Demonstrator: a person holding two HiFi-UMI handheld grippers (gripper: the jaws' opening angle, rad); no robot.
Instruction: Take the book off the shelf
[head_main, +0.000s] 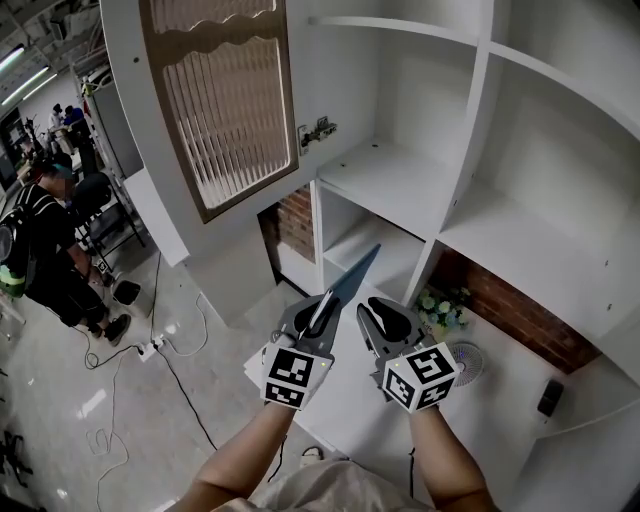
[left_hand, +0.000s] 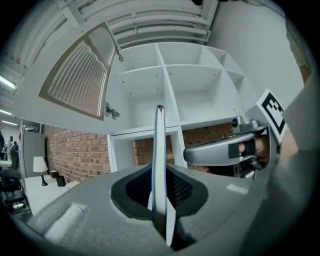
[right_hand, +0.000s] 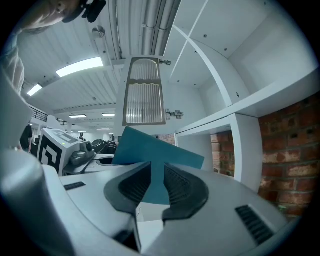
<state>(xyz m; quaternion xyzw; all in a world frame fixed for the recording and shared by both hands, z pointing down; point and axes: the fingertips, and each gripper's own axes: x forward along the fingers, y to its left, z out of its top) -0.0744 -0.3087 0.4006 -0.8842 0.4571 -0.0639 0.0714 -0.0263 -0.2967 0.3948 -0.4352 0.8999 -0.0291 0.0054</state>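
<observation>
book (head_main: 352, 280) | clamped edge-on in left claw (head_main: 322, 311) | right claw (head_main: 377, 308) alongside, parted

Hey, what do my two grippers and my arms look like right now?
The left gripper and the right gripper share a smooth grey moulded shell with black textured pads inside the jaws. Each carries a marker cube in white, printed with black square patterns. No cables show on either. The forearms have no sleeves, and a pale garment shows at the bottom edge of the head view.
</observation>
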